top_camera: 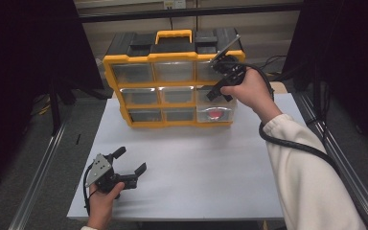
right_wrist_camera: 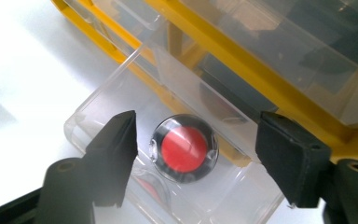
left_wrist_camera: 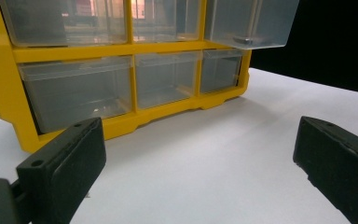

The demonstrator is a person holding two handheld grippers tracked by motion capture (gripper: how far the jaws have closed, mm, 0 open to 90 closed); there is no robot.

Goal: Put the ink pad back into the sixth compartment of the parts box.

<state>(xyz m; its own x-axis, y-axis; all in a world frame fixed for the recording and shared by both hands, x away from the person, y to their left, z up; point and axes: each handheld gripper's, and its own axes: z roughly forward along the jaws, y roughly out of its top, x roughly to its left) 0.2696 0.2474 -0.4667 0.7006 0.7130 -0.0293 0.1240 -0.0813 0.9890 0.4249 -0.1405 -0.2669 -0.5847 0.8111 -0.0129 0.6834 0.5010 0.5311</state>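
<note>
Near the white worktop's front-left corner I rest the left gripper [top_camera: 133, 162], jaws wide, empty. At the rear edge, the yellow-framed organiser of clear drawers [top_camera: 139, 123] has its bottom-right drawer [top_camera: 215, 115] pulled out, holding a round red-centred black disc [right_wrist_camera: 184, 148]. My right gripper [right_wrist_camera: 196, 151] hovers above, jaws partly spread (nothing held). I judge this the pick step: descend, then close on the disc.

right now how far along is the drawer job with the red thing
Done: the bottom right drawer of the yellow organizer is pulled out and the red disc lies inside it. In hand: the right gripper hovers above it, jaws open, gripping nothing. Left: likely pushing the drawer shut. The left gripper rests open on the table.
</note>
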